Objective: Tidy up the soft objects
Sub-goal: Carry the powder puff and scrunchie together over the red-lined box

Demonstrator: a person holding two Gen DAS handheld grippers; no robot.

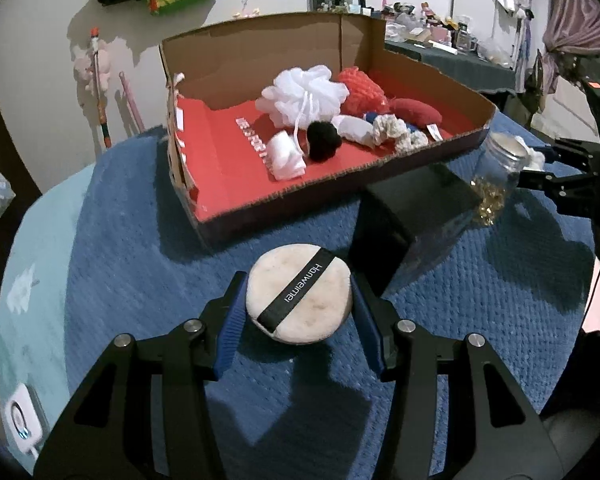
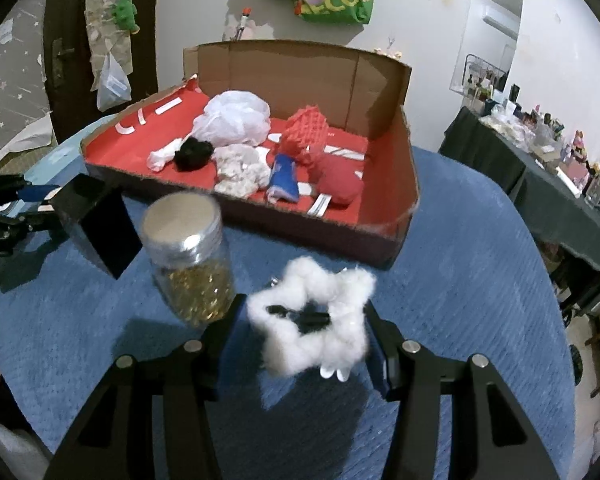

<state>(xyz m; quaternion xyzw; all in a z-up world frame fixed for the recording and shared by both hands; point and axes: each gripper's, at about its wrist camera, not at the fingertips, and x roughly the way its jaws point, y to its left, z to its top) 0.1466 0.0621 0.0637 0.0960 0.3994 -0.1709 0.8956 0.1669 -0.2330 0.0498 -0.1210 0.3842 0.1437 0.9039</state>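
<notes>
While the left wrist view looks down its own fingers, the left tongs (image 1: 300, 308) sit pinched on a round powder puff (image 1: 300, 294), its black strap facing up and a blue pad (image 1: 233, 330) pressed to each side. The puff hangs just above the blue blanket (image 1: 120, 272) that covers the tabletop, short of the cardboard box (image 1: 260, 208). Inside that box, on its red floor, lie a white mesh loofah (image 1: 304, 94), a black pompom (image 1: 323, 141) and other soft pieces in red and cream. A dark block (image 1: 412, 216) stands just right of the puff, against the box's near wall, and beyond it a glass jar (image 1: 496, 176) with gold bits.

From the right wrist view, the right tongs (image 2: 308, 336) hold a fluffy white scrunchie (image 2: 312, 320), slightly blurred, with a black clip-like piece across its middle. It too is above the blanket, near the box's front wall (image 2: 300, 236), and the jar (image 2: 190, 256) is just to its left.

By my reading, both hands are mid-carry: each soft item is picked and not yet delivered. The next move calls for lifting each load over the low front wall, clearing jar and block, then widening the tongs above a bare patch of red floor.
</notes>
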